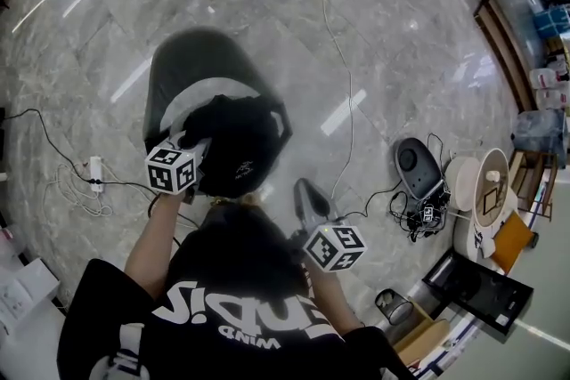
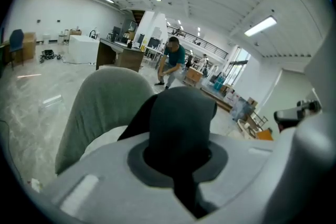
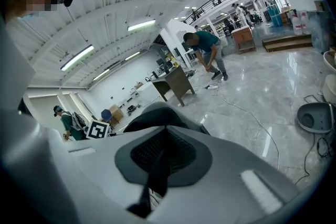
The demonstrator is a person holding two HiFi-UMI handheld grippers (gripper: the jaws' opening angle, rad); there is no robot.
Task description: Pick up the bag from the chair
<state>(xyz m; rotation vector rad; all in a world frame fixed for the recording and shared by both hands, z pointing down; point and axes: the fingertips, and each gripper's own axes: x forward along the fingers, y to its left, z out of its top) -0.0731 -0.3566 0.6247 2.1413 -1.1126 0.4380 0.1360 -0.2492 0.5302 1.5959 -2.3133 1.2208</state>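
- Bag (image 1: 233,147): black, soft, crumpled, its small white mark too tiny to read; at the front of the grey chair (image 1: 200,67) seat.
- Left claw (image 1: 192,143) is clamped on the bag's fabric.
- Right claw (image 1: 308,198) is closed on nothing, beside the bag.
- Black shirt (image 1: 240,280) has white print that includes "WIND".

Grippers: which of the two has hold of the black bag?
The left gripper, at the head view's left: its jaws pinch the black bag over the grey chair. The right gripper holds nothing and stands apart from the bag.
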